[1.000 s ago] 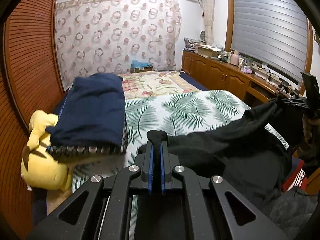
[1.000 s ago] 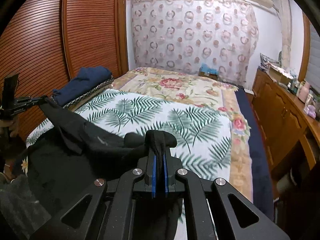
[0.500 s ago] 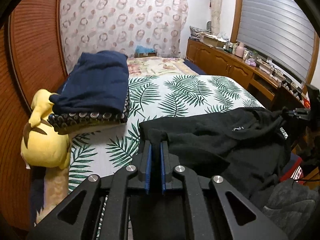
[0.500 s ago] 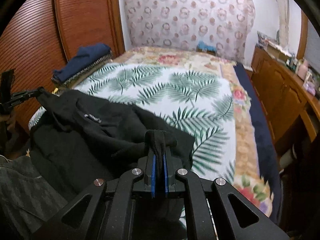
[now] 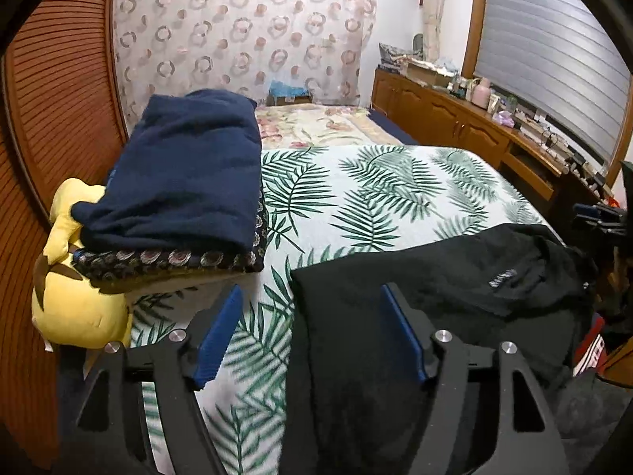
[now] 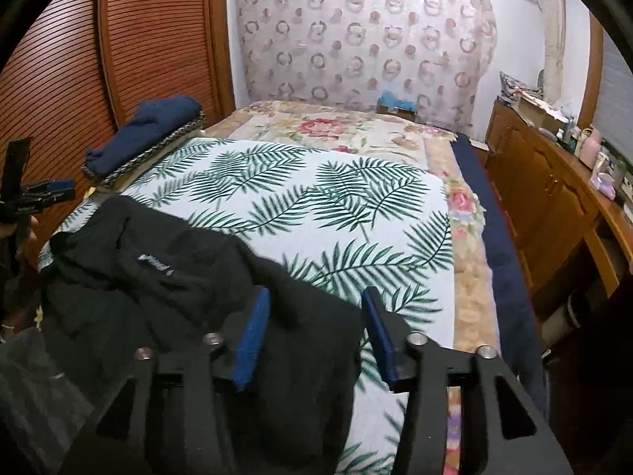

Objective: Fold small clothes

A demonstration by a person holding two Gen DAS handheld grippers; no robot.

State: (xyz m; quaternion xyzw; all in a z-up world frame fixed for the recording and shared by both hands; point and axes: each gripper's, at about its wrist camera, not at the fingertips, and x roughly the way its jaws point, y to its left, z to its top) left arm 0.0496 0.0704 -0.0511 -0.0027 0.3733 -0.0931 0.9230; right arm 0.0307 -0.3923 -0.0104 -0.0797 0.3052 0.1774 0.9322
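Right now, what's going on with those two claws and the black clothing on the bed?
A person is folding clothes with a handheld claw in each hand. The black garment lies spread on the palm-leaf bedspread. The left claw and the right claw both hang open above it, gripping nothing. A folded navy garment sits nearby.

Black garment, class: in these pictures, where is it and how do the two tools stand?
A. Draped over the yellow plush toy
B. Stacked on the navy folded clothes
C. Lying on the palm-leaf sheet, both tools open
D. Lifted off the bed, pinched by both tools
C: the black garment lies on the palm-leaf sheet, and the left tool and right tool both show spread blue pads gripping nothing.
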